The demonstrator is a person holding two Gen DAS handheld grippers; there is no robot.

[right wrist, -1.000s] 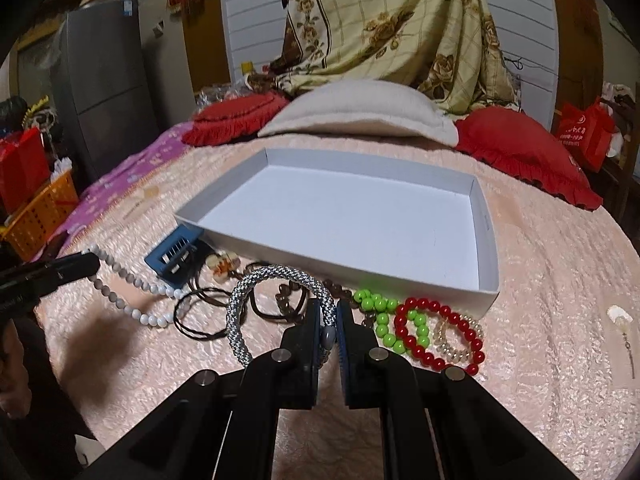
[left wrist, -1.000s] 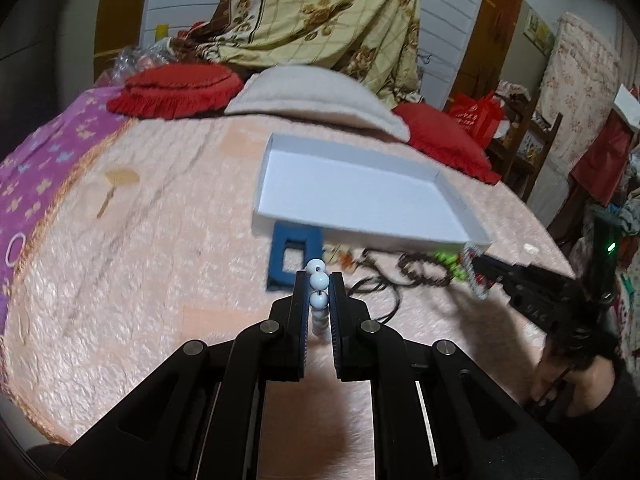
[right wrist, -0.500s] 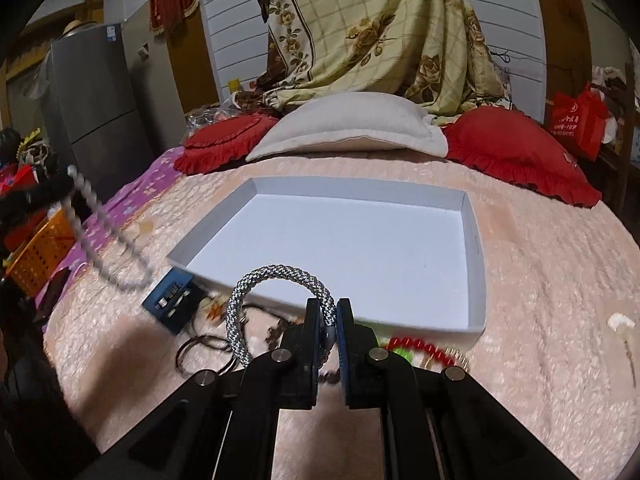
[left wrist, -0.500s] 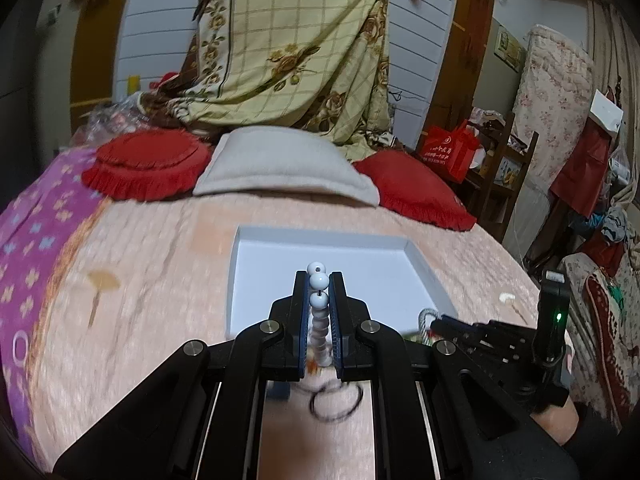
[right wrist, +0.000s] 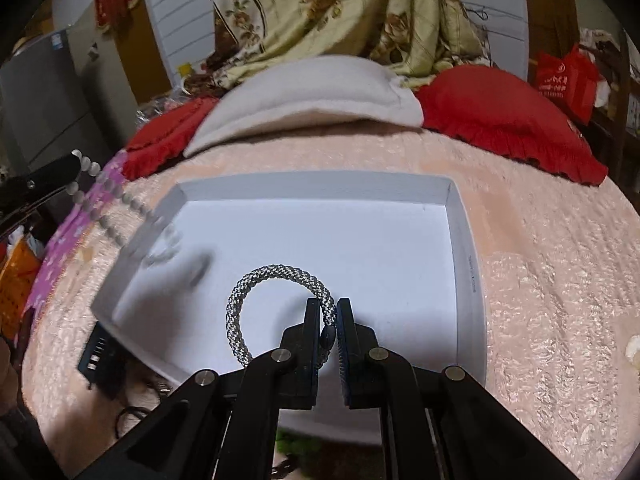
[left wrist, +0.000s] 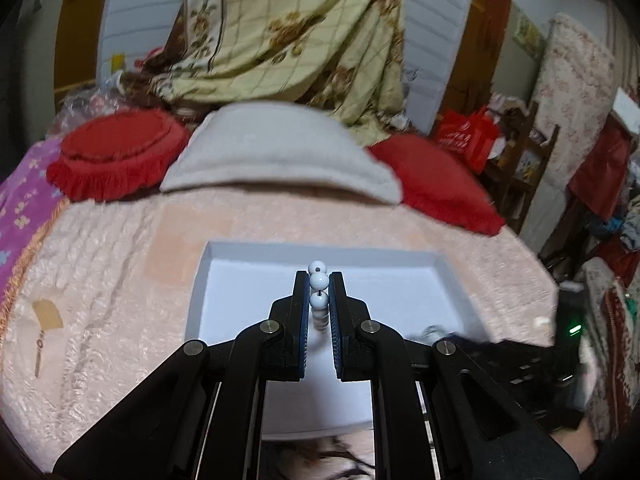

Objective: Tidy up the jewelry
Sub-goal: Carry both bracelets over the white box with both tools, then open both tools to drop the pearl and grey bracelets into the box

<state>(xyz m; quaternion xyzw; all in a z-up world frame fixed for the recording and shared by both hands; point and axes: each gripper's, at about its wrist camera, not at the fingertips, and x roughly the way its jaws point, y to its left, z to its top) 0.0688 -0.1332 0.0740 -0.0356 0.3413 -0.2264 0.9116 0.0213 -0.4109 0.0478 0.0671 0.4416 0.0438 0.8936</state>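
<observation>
Bed [right wrist: 540, 248]: covered with a pale pink textured spread.
Head end: two red fringed cushions [left wrist: 116, 152] flanking a cream pillow [left wrist: 276, 156].
Middle: shallow white box [right wrist: 468, 248], open-topped.
Left edge: purple flowered cloth [left wrist: 20, 208].
Near side of box: dark blue rectangular item [right wrist: 98, 354], black loops [right wrist: 132, 416], green beads [right wrist: 296, 446].
Right: small pale object [right wrist: 632, 348], blurred.

Matte black left gripper [left wrist: 319, 300], black right gripper [right wrist: 329, 320], silver pivot screws, blue-edged finger pads [left wrist: 334, 332]
</observation>
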